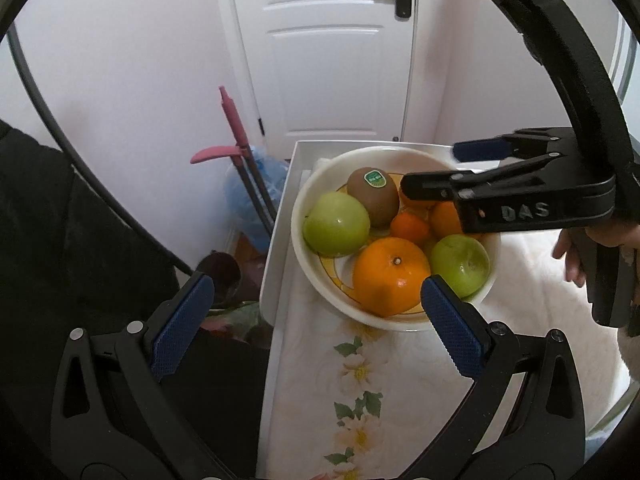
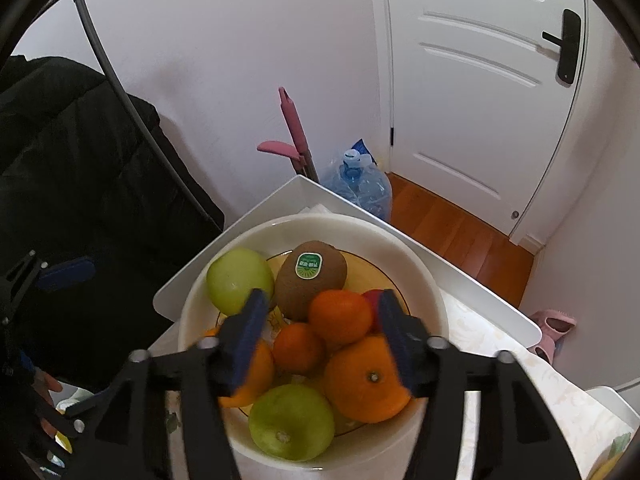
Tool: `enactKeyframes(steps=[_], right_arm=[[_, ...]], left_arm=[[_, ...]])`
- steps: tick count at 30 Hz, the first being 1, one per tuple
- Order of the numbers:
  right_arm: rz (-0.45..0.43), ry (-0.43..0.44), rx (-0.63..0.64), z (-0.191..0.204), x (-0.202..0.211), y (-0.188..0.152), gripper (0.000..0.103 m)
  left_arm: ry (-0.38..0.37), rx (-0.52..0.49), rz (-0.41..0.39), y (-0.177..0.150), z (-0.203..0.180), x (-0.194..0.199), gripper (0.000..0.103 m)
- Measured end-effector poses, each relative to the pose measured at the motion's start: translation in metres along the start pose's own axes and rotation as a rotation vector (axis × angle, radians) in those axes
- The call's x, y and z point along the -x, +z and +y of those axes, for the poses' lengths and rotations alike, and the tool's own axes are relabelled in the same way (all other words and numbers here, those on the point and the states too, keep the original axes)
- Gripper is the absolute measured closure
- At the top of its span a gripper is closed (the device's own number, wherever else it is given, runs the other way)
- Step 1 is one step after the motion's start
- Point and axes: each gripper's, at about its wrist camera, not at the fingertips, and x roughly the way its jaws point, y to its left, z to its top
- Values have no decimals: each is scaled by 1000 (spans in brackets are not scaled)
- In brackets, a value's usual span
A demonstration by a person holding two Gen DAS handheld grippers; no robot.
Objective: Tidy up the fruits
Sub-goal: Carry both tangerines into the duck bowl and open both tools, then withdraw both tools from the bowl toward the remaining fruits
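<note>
the right tool point(image 2: 318, 334) hangs released, nothing gripped, over the white ceramic bowl point(image 2: 400, 240) on the counter, two small oranges point(image 2: 340, 316) between its pads toward 12 o'clock; the left tool point(image 1: 316, 320) gapes empty, farther off.

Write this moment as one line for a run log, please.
stage: reaching into bowl | right gripper: open, empty, over the oranges | left gripper: open, empty, near the rim | kiwi, green apples: in bowl

White door point(image 2: 480, 92), pale walls point(image 2: 224, 60), wooden floor point(image 2: 460, 232)
</note>
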Motion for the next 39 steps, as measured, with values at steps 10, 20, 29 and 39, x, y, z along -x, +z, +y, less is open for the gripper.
enactKeyframes(steps=[10, 20, 29, 39], right_arm=[[-12, -12, -12, 1, 15, -8, 10], [-35, -28, -36, 10, 46, -12, 10], [-73, -92, -127, 13, 101, -22, 10], [-109, -248, -264, -19, 171, -57, 10]], left_arm=[[-7, -6, -9, -2, -5, 10, 0], [-25, -26, -41, 2, -5, 38, 0], [-74, -90, -80, 13, -18, 70, 0], [-163, -174, -110, 28, -58, 81, 0]])
